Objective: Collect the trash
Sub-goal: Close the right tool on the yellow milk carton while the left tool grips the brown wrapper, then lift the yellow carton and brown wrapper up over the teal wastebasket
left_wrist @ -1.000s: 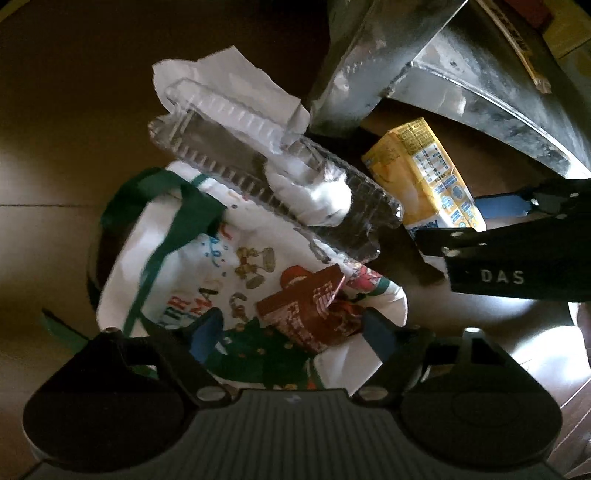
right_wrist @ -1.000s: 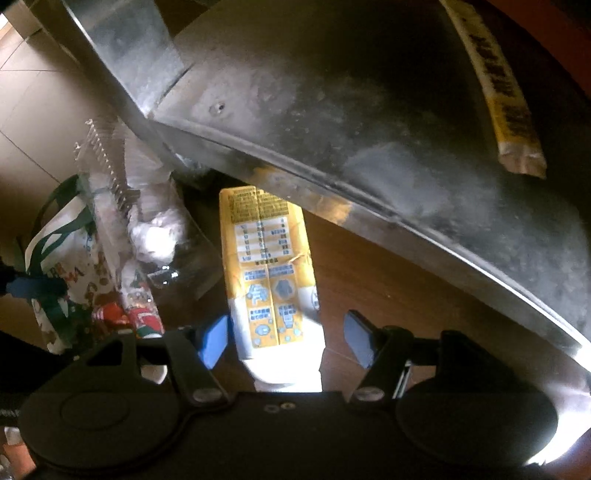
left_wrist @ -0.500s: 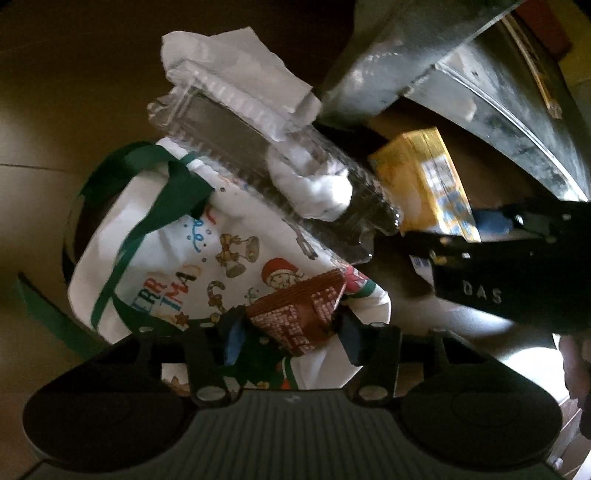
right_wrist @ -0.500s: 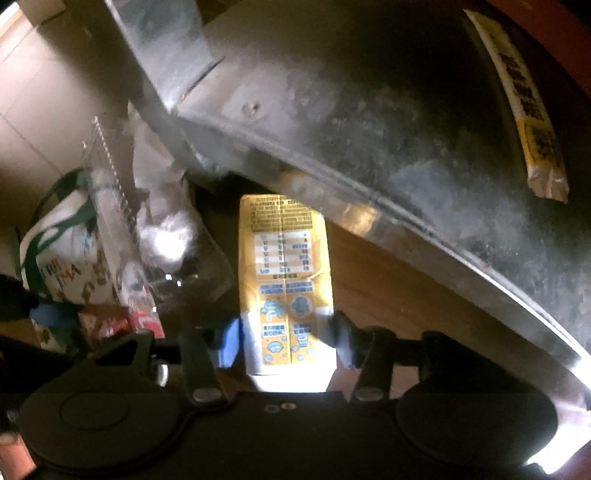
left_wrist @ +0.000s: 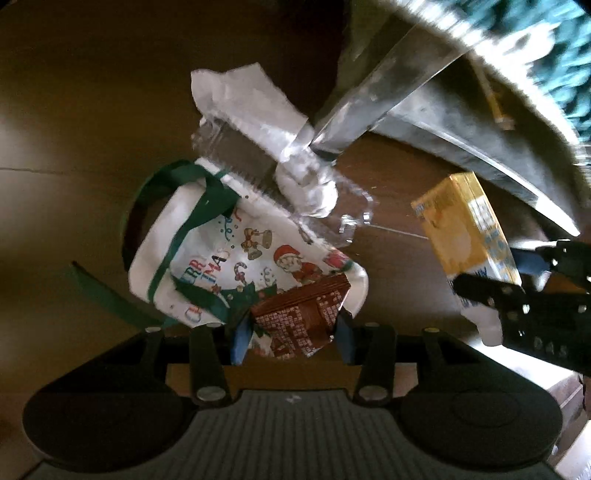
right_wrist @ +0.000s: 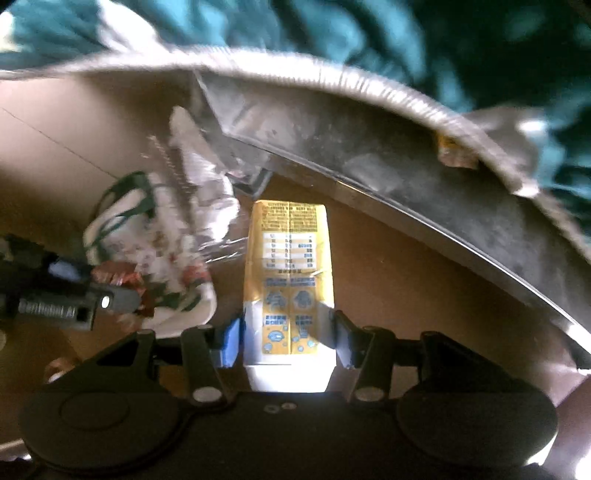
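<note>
My left hand-held gripper [left_wrist: 291, 338] clenched a crumpled brown carton [left_wrist: 299, 317]; my right hand-held gripper [right_wrist: 286, 338] clenched a yellow drink carton [right_wrist: 290, 273], its print unreadable.

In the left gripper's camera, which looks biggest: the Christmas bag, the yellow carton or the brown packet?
1. Christmas bag
2. Yellow carton and brown packet: alike, and the packet is nearer the camera, so unranked.

Both fisheye views are dim and brownish, with dark curved corners. Motion blur smears the teal fabric [right_wrist: 369, 33] at twelve o'clock. Sunlight glares off the yellow carton [right_wrist: 290, 280] base.
</note>
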A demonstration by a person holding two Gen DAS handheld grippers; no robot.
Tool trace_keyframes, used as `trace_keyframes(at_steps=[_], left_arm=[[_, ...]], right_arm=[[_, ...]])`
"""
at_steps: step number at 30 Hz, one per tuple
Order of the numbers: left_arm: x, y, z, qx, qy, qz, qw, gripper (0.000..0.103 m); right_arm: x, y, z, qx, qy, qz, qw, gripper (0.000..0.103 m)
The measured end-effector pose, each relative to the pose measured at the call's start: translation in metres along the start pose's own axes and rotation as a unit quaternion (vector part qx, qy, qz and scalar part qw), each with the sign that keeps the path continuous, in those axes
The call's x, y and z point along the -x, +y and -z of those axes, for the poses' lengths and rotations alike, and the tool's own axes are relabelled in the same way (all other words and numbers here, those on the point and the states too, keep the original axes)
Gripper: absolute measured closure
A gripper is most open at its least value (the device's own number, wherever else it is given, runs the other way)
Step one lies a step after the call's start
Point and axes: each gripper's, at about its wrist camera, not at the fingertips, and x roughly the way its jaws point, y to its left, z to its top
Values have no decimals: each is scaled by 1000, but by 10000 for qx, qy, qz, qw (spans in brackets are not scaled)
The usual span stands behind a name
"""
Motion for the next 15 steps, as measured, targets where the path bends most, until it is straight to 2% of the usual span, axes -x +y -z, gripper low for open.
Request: trace_keyframes(at_steps=[5, 10, 12, 15], left_arm=[[60, -16, 8, -376, -187, -5, 9991, 58], [138, -39, 10, -860, -621, -42, 9943, 58], [165, -47, 11, -854, -843, -58, 9928, 58], [207, -54, 13, -594, -1159, -27, 9915, 58]], right_arm=[[57, 12, 16, 98, -253, -103, 9996, 54], [130, 11, 29, 106, -685, -204, 9974, 54], [157, 14, 33, 124, -884, -202, 9958, 54], [197, 16, 38, 80, -1185, -234, 9926, 54]])
